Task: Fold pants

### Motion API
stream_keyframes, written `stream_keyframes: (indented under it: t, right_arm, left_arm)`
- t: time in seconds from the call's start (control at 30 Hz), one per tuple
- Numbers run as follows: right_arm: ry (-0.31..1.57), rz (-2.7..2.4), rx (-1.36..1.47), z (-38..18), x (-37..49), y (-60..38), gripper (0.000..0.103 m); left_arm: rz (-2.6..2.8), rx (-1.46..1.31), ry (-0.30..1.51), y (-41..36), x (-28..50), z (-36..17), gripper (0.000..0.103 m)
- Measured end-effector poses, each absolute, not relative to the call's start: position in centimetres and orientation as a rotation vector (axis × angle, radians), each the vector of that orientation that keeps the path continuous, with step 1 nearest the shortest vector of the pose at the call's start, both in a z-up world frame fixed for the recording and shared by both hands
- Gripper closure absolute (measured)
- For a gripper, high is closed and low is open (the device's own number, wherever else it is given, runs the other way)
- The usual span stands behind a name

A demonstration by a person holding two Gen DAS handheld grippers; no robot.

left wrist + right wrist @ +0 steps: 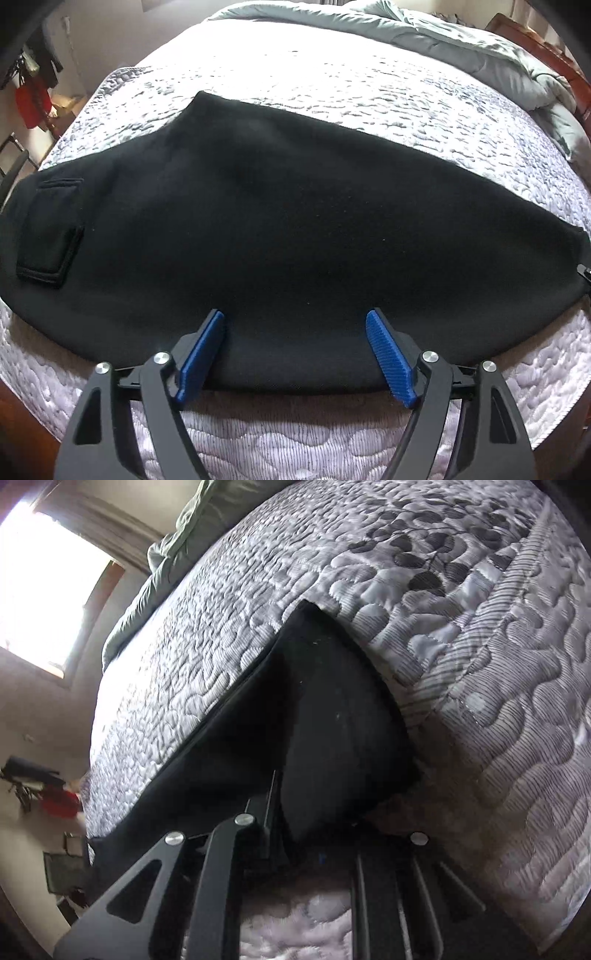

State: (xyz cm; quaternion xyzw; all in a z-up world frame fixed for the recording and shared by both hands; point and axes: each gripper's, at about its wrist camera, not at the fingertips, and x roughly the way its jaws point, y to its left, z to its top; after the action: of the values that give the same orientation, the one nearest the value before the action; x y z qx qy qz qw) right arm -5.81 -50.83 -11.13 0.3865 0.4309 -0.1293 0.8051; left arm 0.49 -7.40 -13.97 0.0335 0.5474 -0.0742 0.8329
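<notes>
The black pants (280, 221) lie lengthwise along the near edge of the bed (332, 85), already halved leg on leg, with the back pocket (48, 236) toward the bed's left end. The left gripper (295, 354) sits at the middle of the near fold, jaws wide, straddling the cloth without pinching it. To the right, the right gripper (295, 834) appears clamped on the leg-end corner of the pants, lifting it. A good fold likely needs the left jaws to hold the crease while the hem is carried squarely over to the waist.
</notes>
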Motion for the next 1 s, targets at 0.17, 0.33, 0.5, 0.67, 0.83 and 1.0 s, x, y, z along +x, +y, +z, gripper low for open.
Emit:
stream_keyframes:
  t: [0.17,0.33,0.5,0.67,0.83,1.0]
  right_arm:
    - [0.923,-0.304,0.695,-7.3,-5.0,-48.7,0.091]
    - [0.866,-0.248,0.553,-2.4,-4.1,-43.3,0.090]
    - [0.860,-0.146,0.391,1.2,-2.1,-36.2,0.090]
    - [0.923,-0.054,0.248,0.9,0.1,-28.3,0.090]
    - [0.991,0.037,0.175,-1.0,1.7,-21.7,0.090]
    - [1.025,0.116,0.106,-2.3,2.8,-16.0,0.090]
  left_arm:
    - [-0.154,-0.013,1.157,-4.8,0.1,-12.4,0.023]
    - [-0.106,-0.050,1.150,-1.3,-0.5,-11.5,0.021]
    - [-0.068,-0.090,1.150,1.3,-0.8,-11.1,0.020]
    - [-0.054,-0.120,1.144,3.2,-0.6,-10.8,0.020]
    - [-0.036,-0.151,1.144,4.8,-0.7,-10.7,0.019]
    - [-0.020,-0.191,1.147,6.4,-1.0,-10.9,0.019]
